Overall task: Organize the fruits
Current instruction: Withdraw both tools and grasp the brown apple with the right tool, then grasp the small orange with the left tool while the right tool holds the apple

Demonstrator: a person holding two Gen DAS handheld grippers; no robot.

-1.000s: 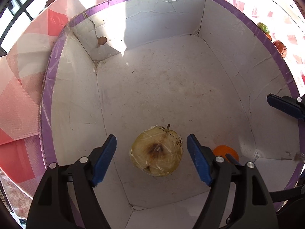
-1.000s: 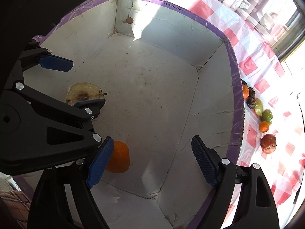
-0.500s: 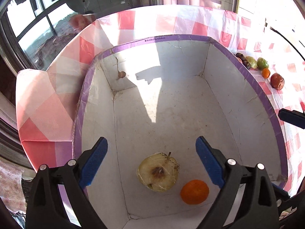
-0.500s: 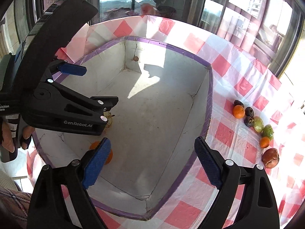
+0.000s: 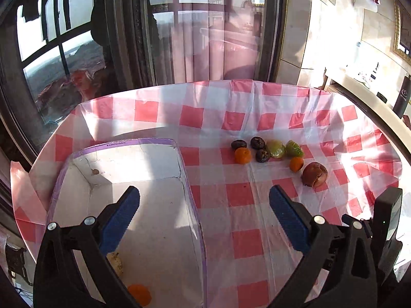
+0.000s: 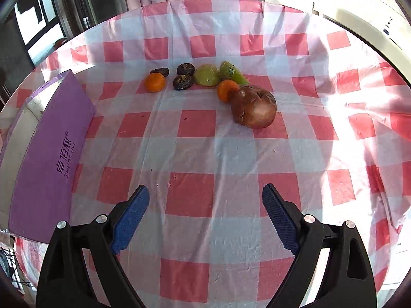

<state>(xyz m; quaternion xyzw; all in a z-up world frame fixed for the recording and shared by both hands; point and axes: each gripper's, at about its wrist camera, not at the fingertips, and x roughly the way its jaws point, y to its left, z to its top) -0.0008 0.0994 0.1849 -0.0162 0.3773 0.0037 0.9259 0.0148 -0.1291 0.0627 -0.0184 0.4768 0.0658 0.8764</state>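
A large window wall (image 5: 77, 51) with dark frames closes the far side of the room, pale pink sheer curtains (image 5: 218, 46) hanging at its middle, and a tiled wall (image 5: 334, 25) and a light counter (image 5: 359, 84) run along the right, where a dark bottle (image 5: 402, 97) stands. Below them a table spreads wide under a red-and-white checked tablecloth (image 6: 205, 148), glossy, creased, and sunlit brightly on its right side. On the left of the cloth sits the box (image 5: 179, 179), purple outside and white within, its open top rimmed in purple; the right wrist view shows its purple side wall (image 6: 51, 154) with printed lettering. Inside the box, at its near end, lie a pale yellowish apple (image 5: 115, 263), partly hidden behind the left tool, and a small orange (image 5: 140, 294). The remaining fruit lies in a loose cluster far out on the cloth, well apart from the box: a big brown wrinkled fruit (image 6: 254, 109) nearest and rightmost, a small tangerine (image 6: 226, 89) touching it, two green fruits (image 6: 206, 75) side by side behind, three dark shrivelled fruits (image 6: 183, 81) to their left, and another orange (image 6: 155, 82) at the cluster's left end. The left gripper (image 5: 204, 215) hangs above the box's right wall with its blue-padded jaws spread wide and nothing between them. The right gripper (image 6: 205, 217) hovers over bare cloth near the viewer, jaws likewise wide apart and holding nothing.
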